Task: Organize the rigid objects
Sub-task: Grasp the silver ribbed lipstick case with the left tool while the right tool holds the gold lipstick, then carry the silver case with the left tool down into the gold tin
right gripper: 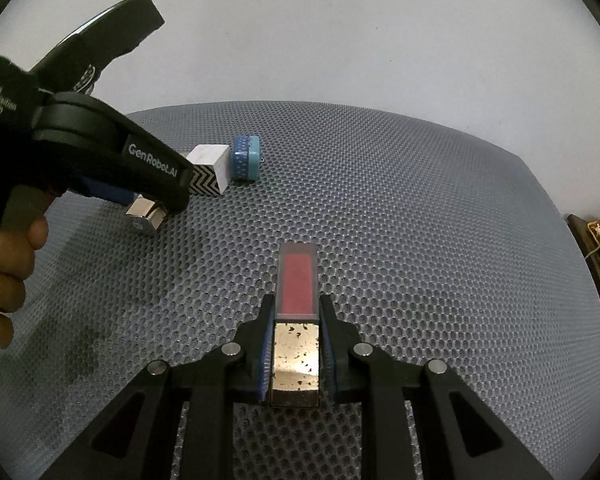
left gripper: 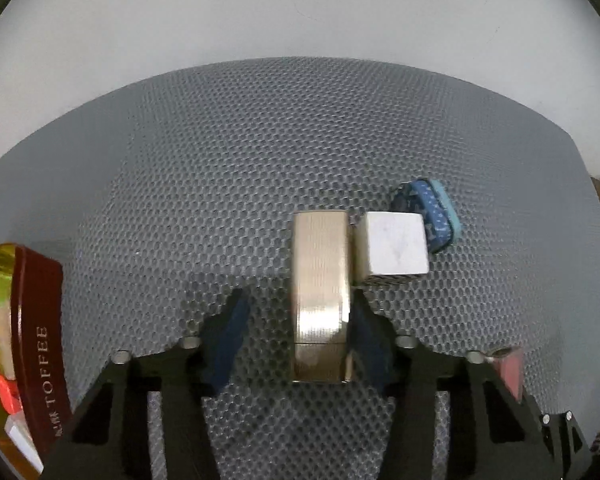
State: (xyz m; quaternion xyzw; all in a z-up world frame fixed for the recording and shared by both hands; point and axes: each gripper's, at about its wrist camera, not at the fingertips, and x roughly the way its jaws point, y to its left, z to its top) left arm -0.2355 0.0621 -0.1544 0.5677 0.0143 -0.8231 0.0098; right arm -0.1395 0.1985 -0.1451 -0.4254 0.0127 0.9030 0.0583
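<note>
On my mat (left gripper: pixel 180 160), the metal case (left gripper: pixel 320 280) lies left of the cube box (left gripper: pixel 396 246), touching it; the round tin (left gripper: pixel 436 212) sits behind-right; the toffee box (left gripper: pixel 32 340) is far left.

Grey honeycomb mat (right gripper: pixel 380 200) bears white box (right gripper: pixel 210 160), blue tin (right gripper: pixel 246 158).

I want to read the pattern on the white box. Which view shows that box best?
The right wrist view: the white box shows its white top and a black-and-white zigzag side, though the left gripper covers one corner. The left wrist view shows mainly its plain white top, beside the gold case.
</note>
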